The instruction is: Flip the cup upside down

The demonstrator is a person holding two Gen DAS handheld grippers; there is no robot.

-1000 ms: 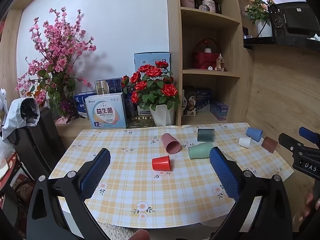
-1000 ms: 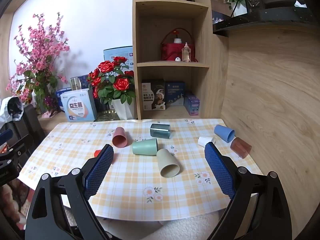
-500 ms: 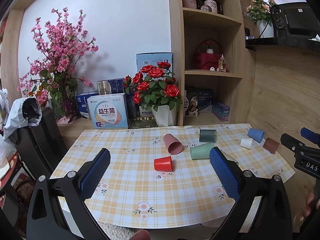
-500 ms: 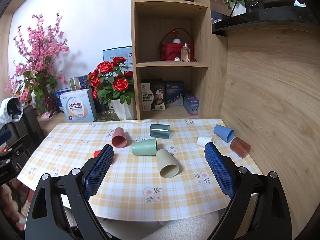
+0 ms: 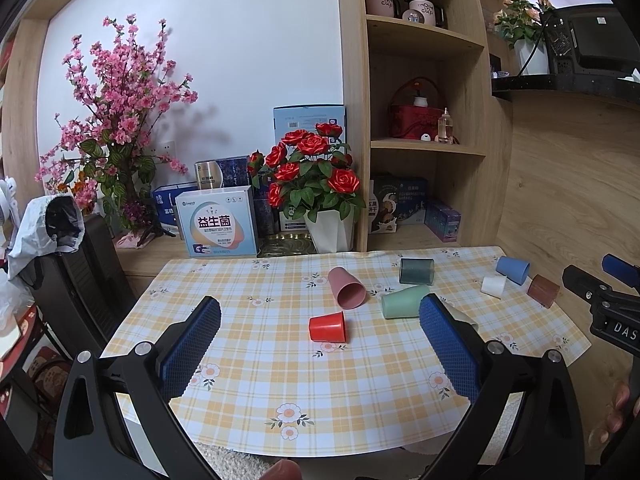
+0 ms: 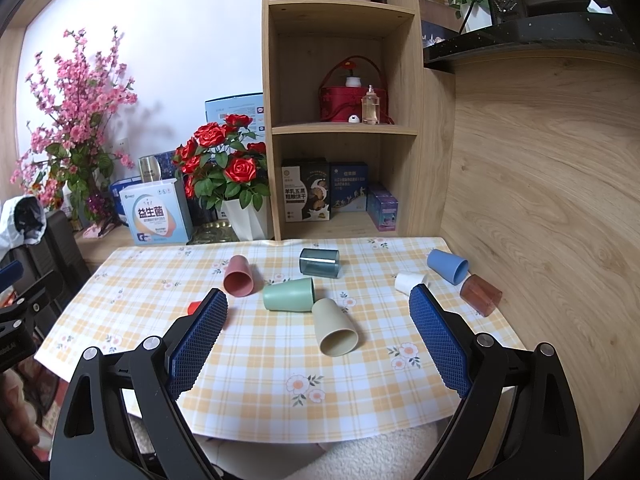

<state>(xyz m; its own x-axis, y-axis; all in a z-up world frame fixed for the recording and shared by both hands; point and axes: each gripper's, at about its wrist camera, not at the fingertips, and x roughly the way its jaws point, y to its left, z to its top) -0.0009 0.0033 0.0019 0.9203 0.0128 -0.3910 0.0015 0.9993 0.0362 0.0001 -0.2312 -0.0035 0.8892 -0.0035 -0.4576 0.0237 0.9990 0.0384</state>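
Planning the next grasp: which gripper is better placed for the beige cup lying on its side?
Probably right: the beige cup lies centred between the open right gripper; the left gripper frames the red cup.

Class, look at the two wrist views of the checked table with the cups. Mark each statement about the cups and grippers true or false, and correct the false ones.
1. The beige cup lies on its side with its mouth toward the camera. True.
2. The right gripper is clamped on a cup. False: its jaws stand wide apart, holding nothing.
3. The red cup stands on the tablecloth with its narrower end up. True.
4. The pink cup is stacked inside the green cup. False: they lie apart, each on its side.
5. The left gripper holds the red cup. False: it is open and empty.
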